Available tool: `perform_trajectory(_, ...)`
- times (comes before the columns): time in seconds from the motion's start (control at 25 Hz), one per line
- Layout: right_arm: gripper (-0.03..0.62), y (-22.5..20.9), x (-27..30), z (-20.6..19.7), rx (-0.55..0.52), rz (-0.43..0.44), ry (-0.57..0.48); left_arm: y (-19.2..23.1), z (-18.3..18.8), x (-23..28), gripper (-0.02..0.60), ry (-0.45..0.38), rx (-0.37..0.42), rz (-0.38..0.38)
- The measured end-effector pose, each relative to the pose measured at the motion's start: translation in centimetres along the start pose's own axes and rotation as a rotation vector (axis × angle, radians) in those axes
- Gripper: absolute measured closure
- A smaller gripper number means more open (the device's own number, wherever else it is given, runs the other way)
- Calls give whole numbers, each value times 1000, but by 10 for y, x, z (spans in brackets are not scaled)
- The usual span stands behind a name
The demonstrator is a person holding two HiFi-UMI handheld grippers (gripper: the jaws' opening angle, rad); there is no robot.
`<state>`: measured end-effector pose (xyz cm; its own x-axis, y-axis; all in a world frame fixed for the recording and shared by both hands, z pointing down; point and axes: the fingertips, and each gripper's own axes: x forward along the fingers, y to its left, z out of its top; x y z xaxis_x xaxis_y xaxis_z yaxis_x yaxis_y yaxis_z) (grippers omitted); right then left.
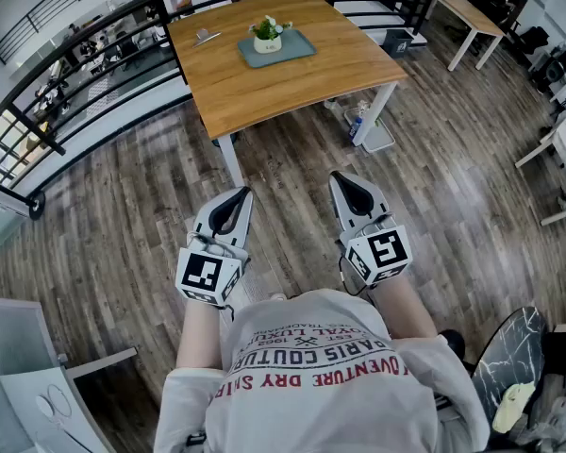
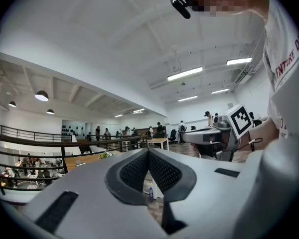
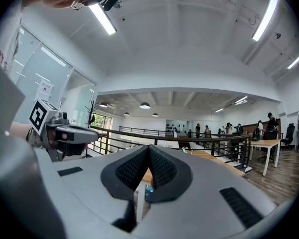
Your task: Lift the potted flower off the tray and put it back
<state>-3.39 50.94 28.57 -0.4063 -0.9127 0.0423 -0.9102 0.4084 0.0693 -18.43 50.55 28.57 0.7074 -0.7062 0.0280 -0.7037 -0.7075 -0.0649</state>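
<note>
Counter (image 1: pixel 264 83): light wood, white legs, far across the room.
Small grey object (image 1: pixel 206 37): on the counter's left part.
Bottle (image 1: pixel 358 123): on the floor beside the counter's right leg.
Railing (image 1: pixel 94 9): black, far left.
Floor (image 1: pixel 123 225): dark planks.
White table (image 1: pixel 467 12): far right.

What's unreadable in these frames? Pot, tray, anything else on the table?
- Head view: potted flower is too small to tell the flower kind or the pot's footing on the tray.
- Head view: small grey object left of the tray is too small to identify.
- Gripper views: left gripper and right gripper cover most of the table with their own bodies.
</note>
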Motion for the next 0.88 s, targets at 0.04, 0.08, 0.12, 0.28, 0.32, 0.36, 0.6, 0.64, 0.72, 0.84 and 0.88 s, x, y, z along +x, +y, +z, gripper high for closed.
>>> perform_trajectory(0.04, 568, 1, 0, 1, 0, -1, -1, 1, 1, -1, 569, -3, 0, 0)
perform_trajectory(0.08, 568, 2, 0, 2, 0, -2, -2, 2, 3, -2, 569, -6, 1, 0)
perform_trajectory(0.12, 568, 3, 0, 2, -2, -2, -4, 3, 4, -2, 569, -9, 2, 0)
perform_trajectory(0.28, 568, 5, 4, 2, 1, -6, -5, 8, 4, -2, 569, -15, 1, -2)
perform_trajectory(0.32, 568, 5, 5, 1, 4, -9, -4, 9, 4, -2, 569, -16, 0, -2)
perform_trajectory(0.36, 568, 6, 6, 1, 5, -11, -2, 11, 4, -2, 569, -17, -2, -2)
perform_trajectory(0.6, 566, 16, 11, 4, 39, 21, -42, 18, 6, -5, 569, -33, -2, -11)
perform_trajectory(0.64, 566, 18, 13, 5, 39, 30, -56, 20, 6, -5, 569, -34, -3, -13)
perform_trajectory(0.72, 565, 23, 17, 6, 14, 55, -68, 26, 5, -4, 569, -33, -10, -16)
perform_trajectory(0.84, 290, 28, 27, 8, -14, 78, -70, 35, 2, -4, 569, -29, -26, -17)
perform_trajectory(0.88, 248, 28, 29, 7, -23, 68, -67, 38, 1, -5, 569, -28, -29, -18)
